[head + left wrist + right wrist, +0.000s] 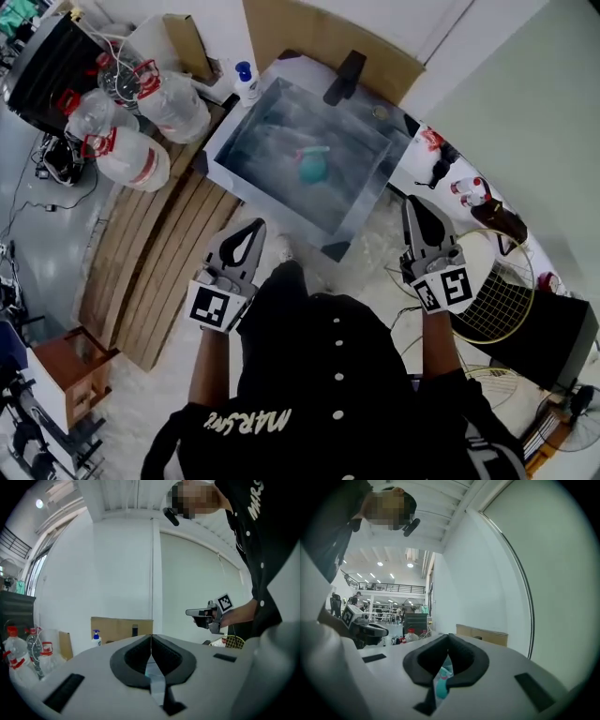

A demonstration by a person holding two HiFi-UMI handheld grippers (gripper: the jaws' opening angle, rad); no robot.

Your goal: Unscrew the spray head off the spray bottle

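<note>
Spray bottle [312, 169], teal, sits near the middle of the shiny counter [246, 141], untouched. The left tool [255, 228] and right tool [414, 208] hang well short of it, each with jaws closed together on nothing. Likely trouble: unless 1 tool clamps the body firmly, twisting the head would only spin or topple the bottle on that slick surface.

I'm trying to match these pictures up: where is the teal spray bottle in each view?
Head view: spray bottle in the metal basin, upper centre.
Left gripper view: cannot make it out.
Right gripper view: a teal sliver, low centre.
Shared landmark: cardboard sheet against the wall.
</note>
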